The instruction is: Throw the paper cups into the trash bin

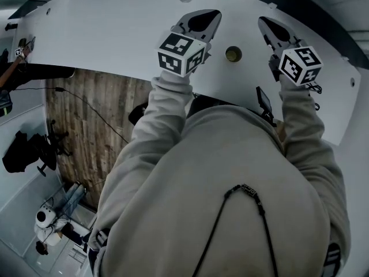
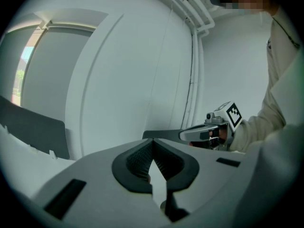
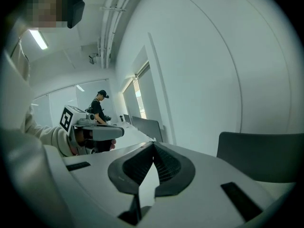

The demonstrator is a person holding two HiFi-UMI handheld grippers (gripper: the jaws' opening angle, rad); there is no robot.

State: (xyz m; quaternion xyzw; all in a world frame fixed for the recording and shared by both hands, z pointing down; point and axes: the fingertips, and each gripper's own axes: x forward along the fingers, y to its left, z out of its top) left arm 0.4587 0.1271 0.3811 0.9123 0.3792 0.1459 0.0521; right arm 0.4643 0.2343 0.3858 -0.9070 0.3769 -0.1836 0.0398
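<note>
Right tongs: jaws pressed together, tips meeting, nothing between them.

Near left: left tongs seen side-on, marker cube on top, gripped by a hand in a pale sleeve.

Far, behind the left tongs: a person in dark clothes stands at a white bench.

Right: dark chair back.

White wall fills the far side. Strip light on the ceiling, upper left.

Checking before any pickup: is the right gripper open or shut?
Shut. The right gripper shows its jaws meeting at the tips in its own view, with nothing between them.
</note>
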